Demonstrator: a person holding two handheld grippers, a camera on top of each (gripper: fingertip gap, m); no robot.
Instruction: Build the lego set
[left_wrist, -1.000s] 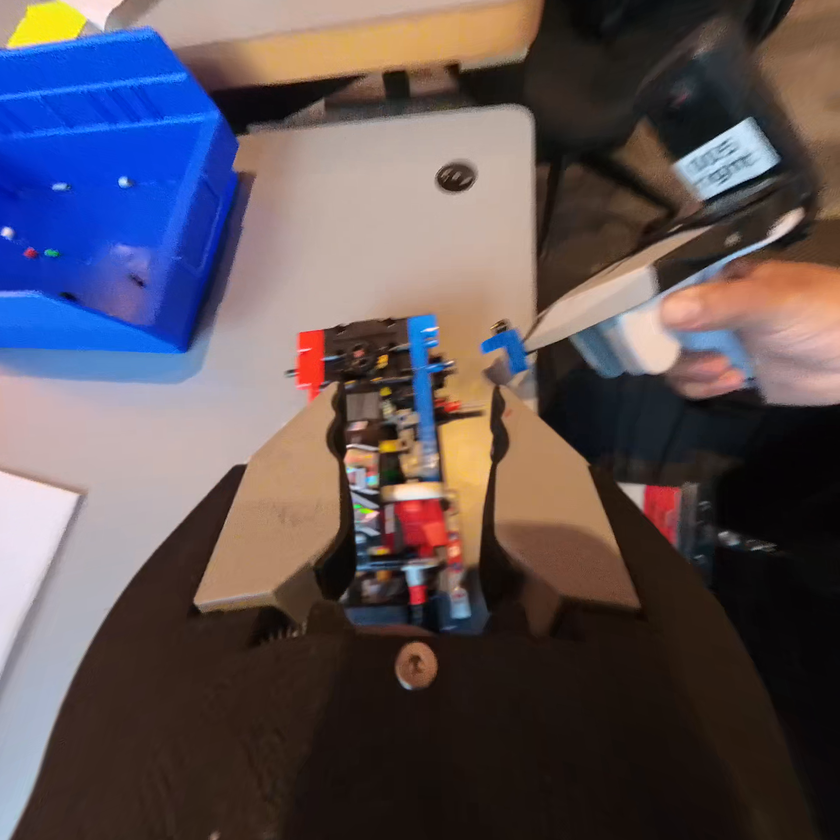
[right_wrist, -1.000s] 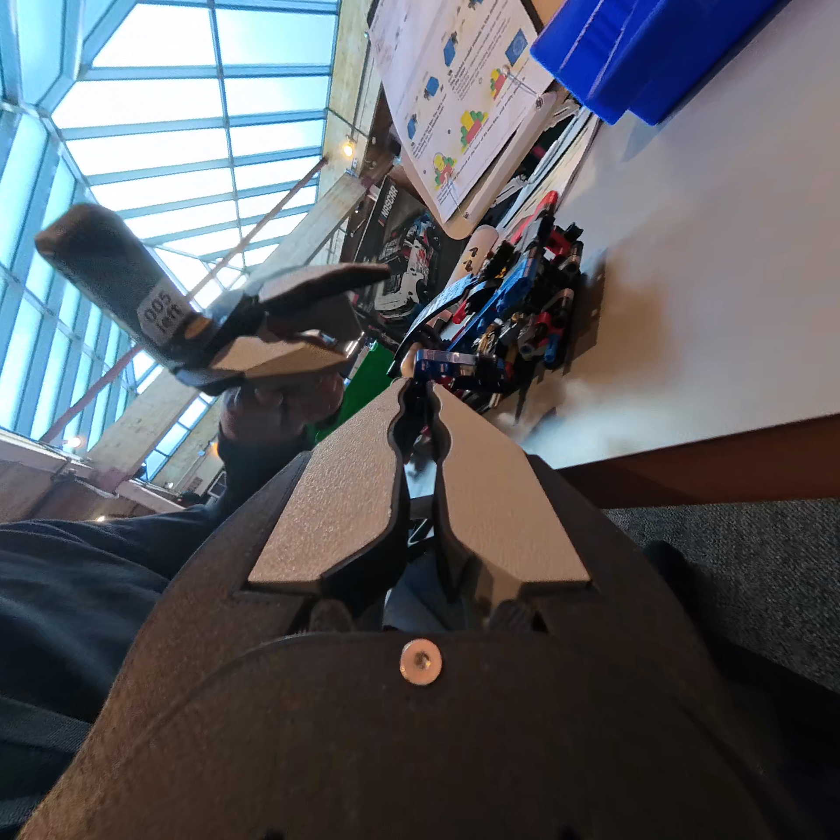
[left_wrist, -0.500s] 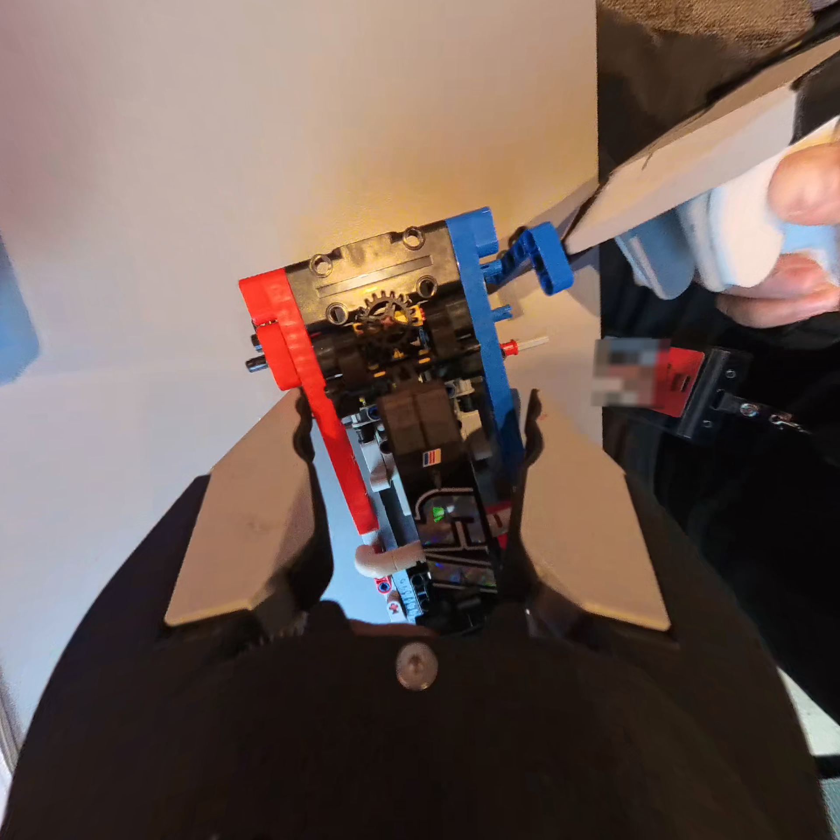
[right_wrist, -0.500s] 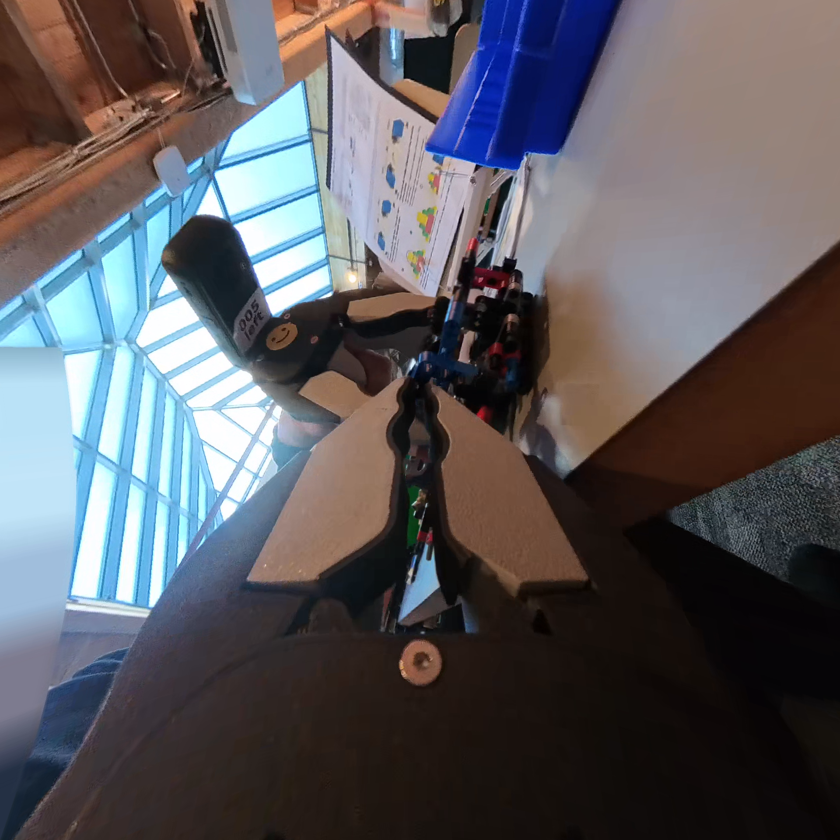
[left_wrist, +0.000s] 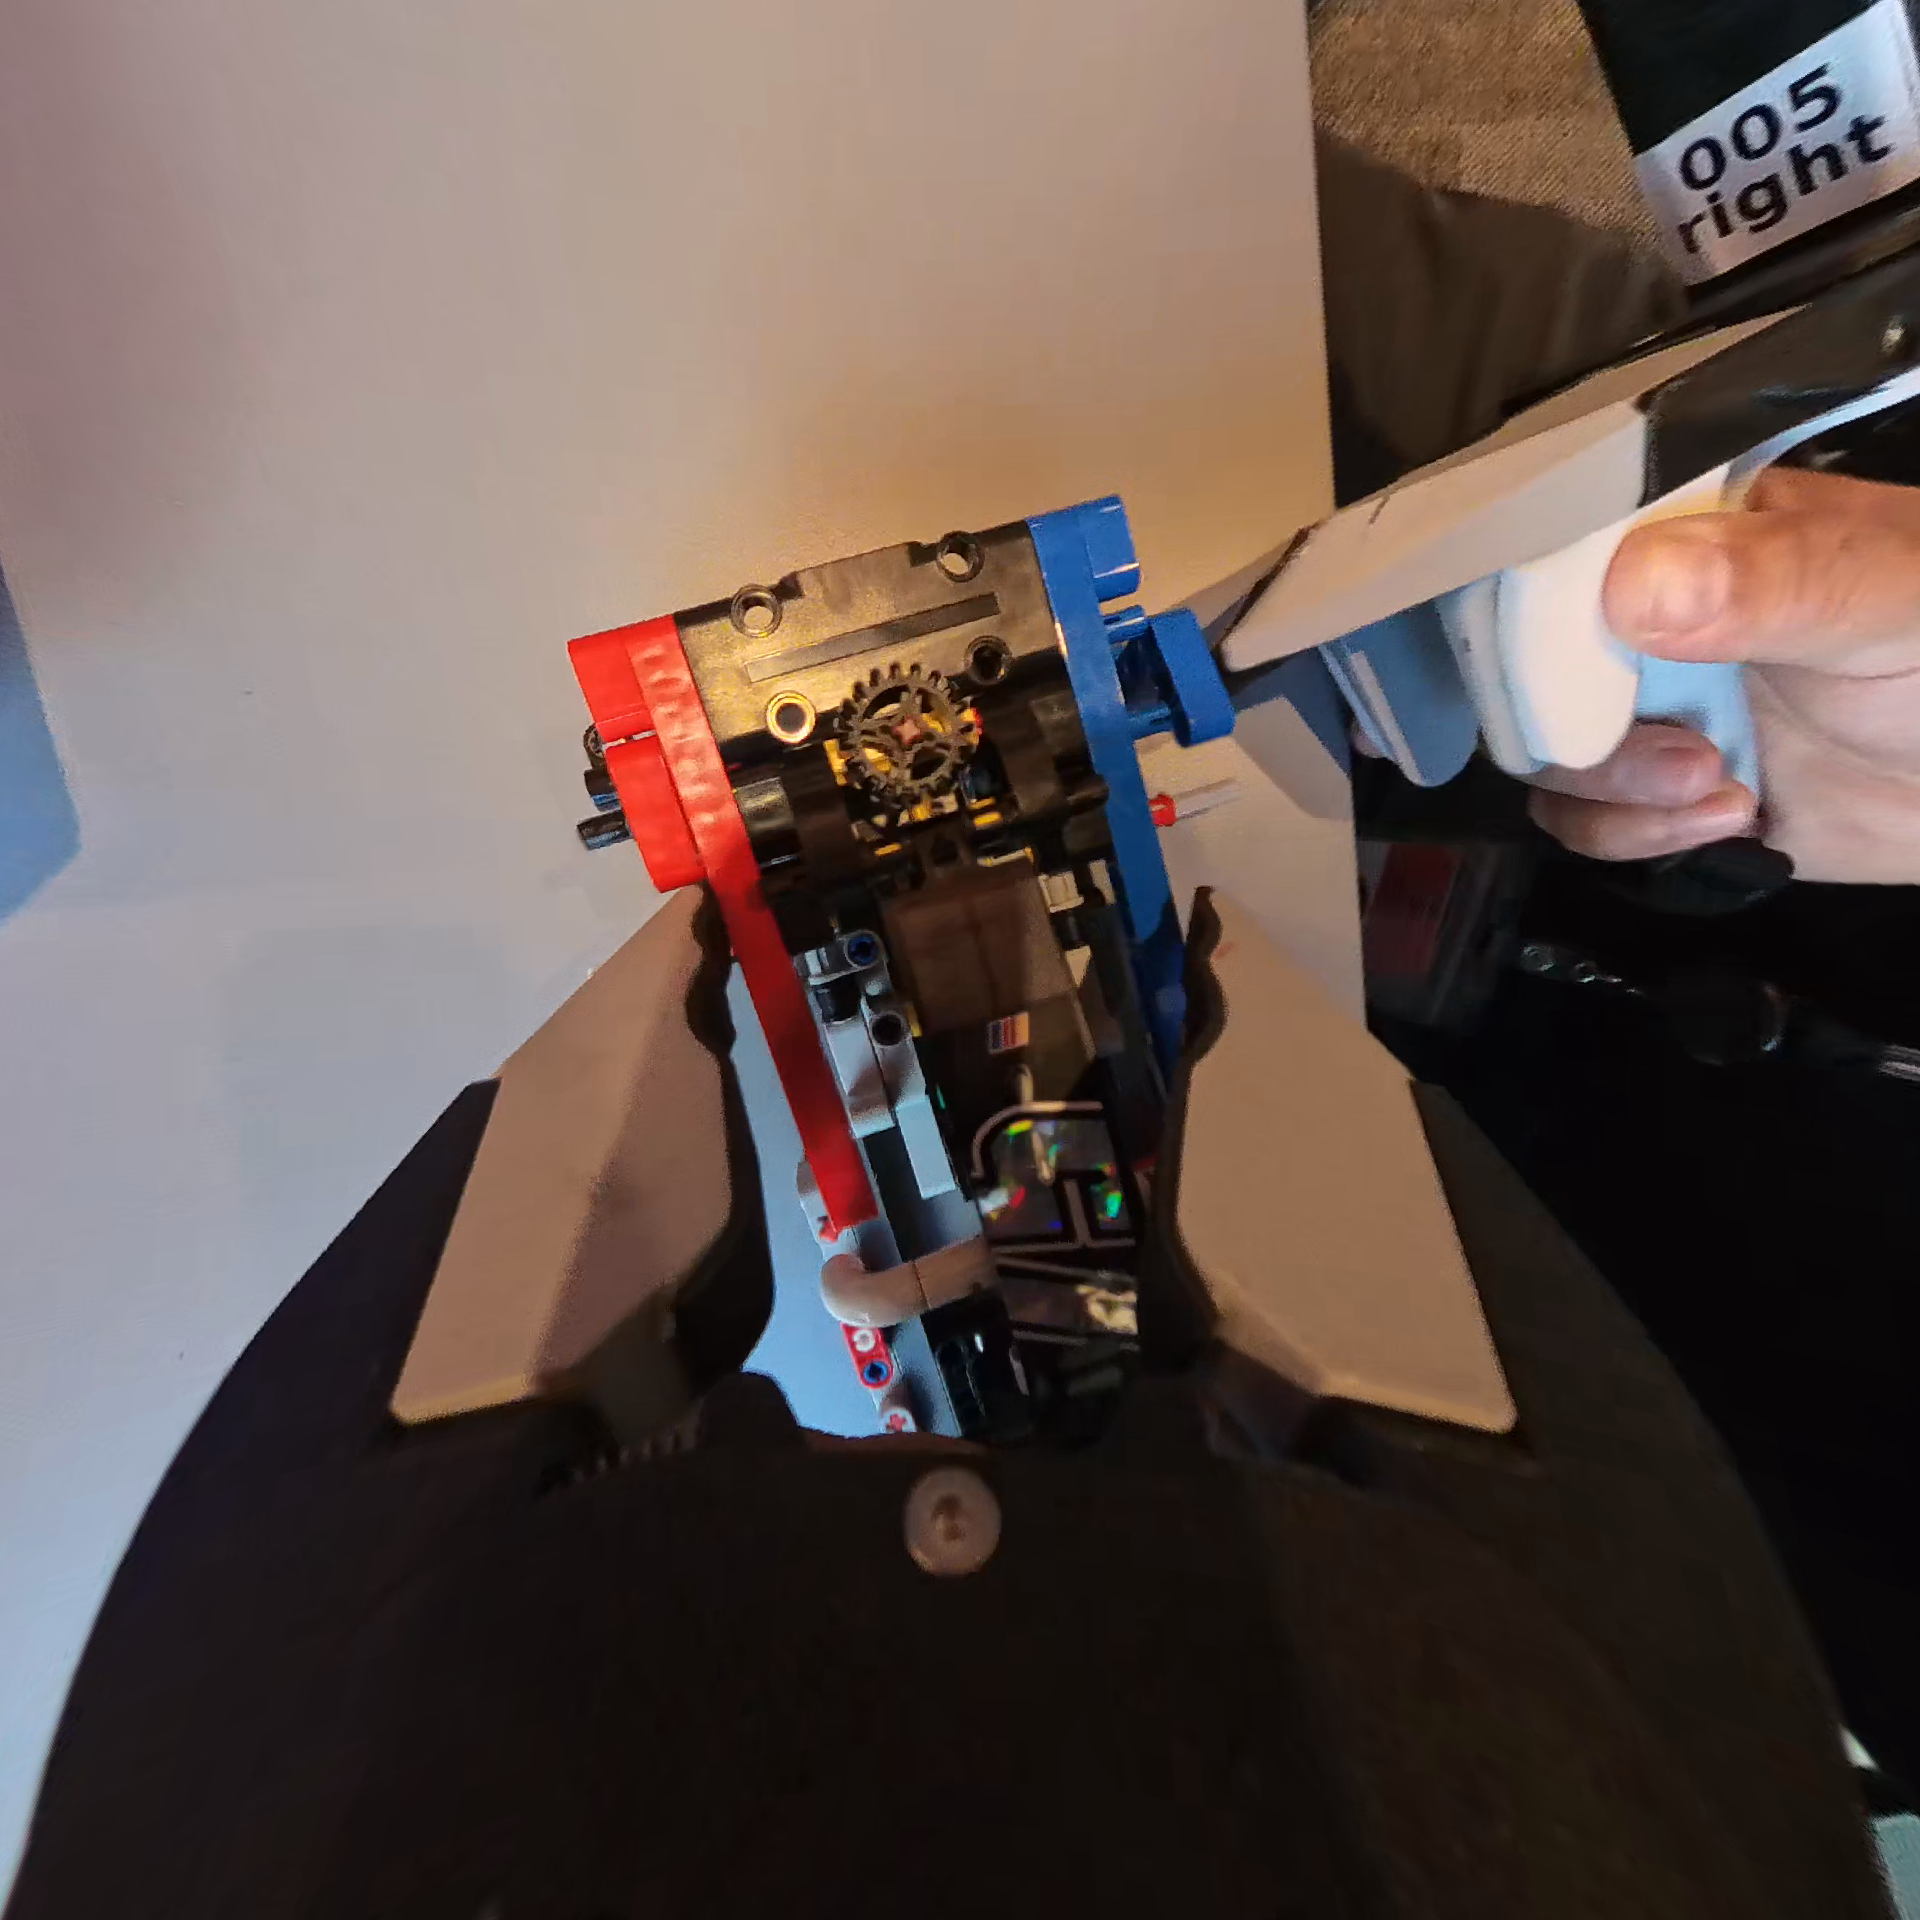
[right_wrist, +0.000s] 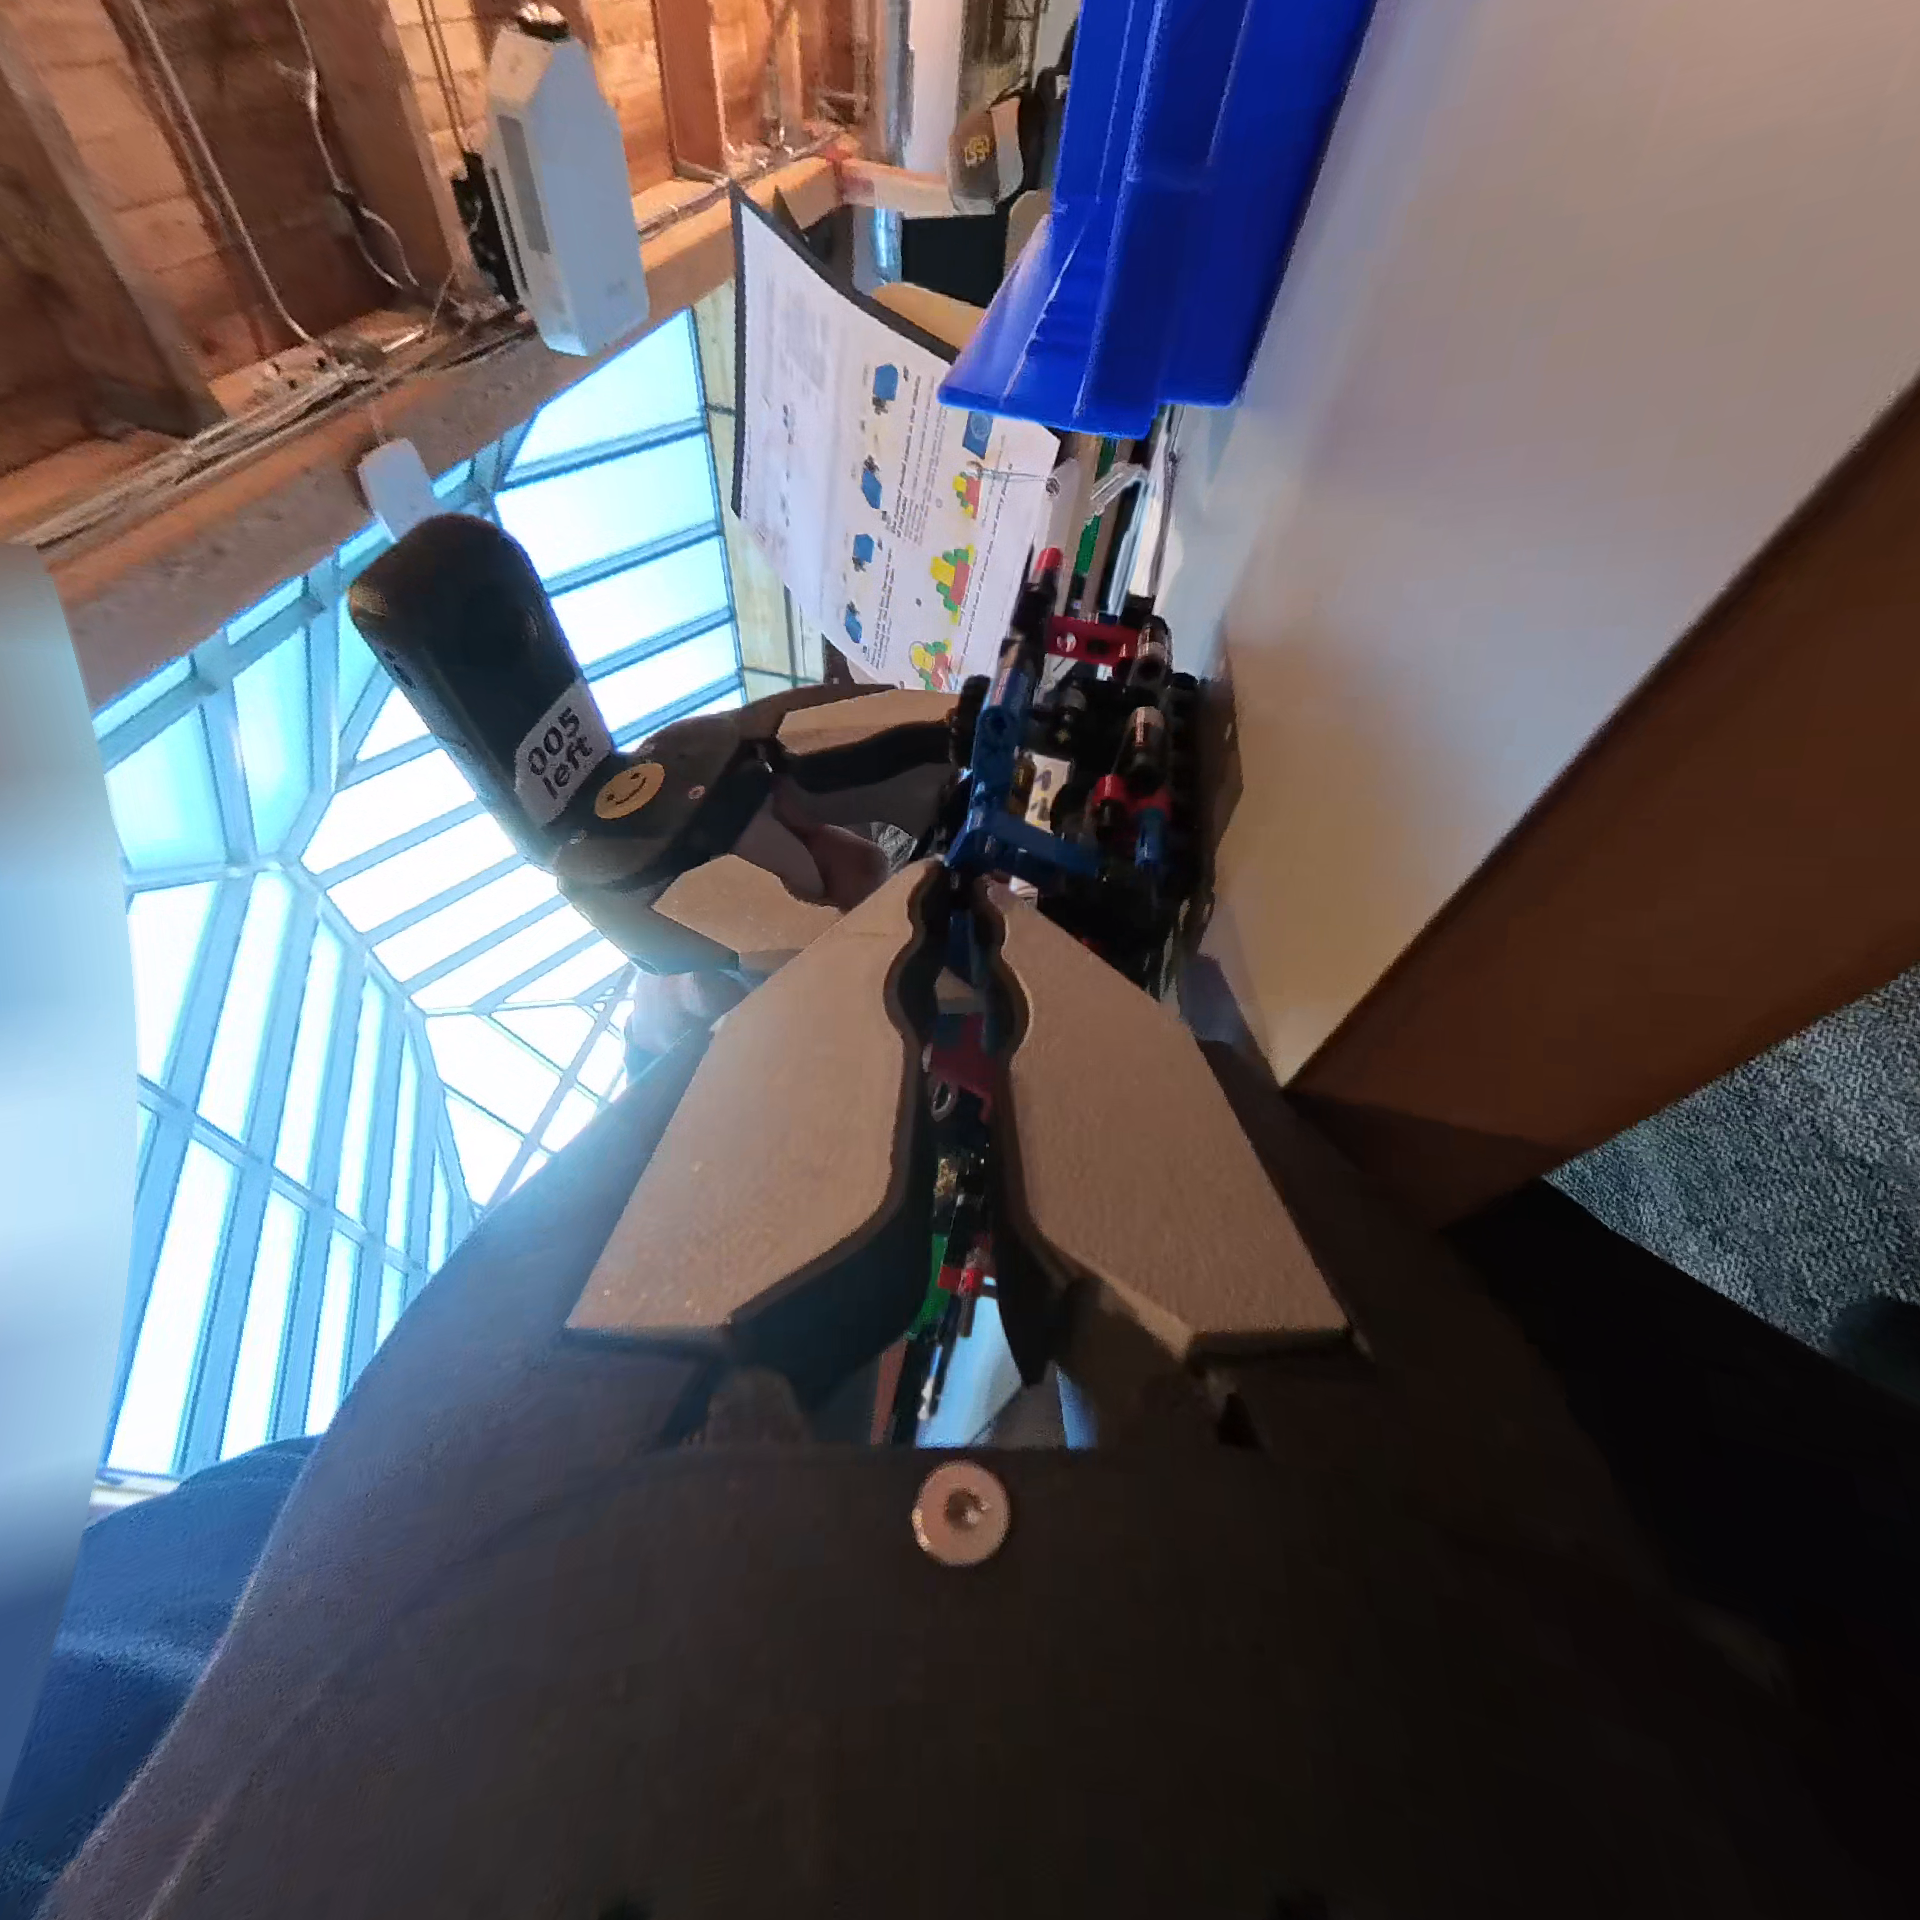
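Lego car (left_wrist: 914, 852), half built, sits between the fingers of the left gripper (left_wrist: 951, 956), which are clamped on its two long sides, one by the red beam (left_wrist: 727, 831) and one by the blue beam (left_wrist: 1101, 748). The car is held up over the pale tabletop (left_wrist: 520, 312), close to its right edge. The right gripper (left_wrist: 1231, 649) comes in from that edge with its fingers squeezed together on a small blue piece (left_wrist: 1184, 675). This piece is touching the blue beam, and it looks like it is being pushed onto pins there. In the right wrist view the same small blue piece (right_wrist: 966, 883) sits at the fingertips (right_wrist: 914, 904), with a blue bin (right_wrist: 1153, 208) and an instruction sheet (right_wrist: 862, 499) farther back. Things could go wrong here. If the push goes in crooked, the pins may miss their holes and the piece may pop out. If the push is too hard, the car may slide in the left fingers or parts may snap off.
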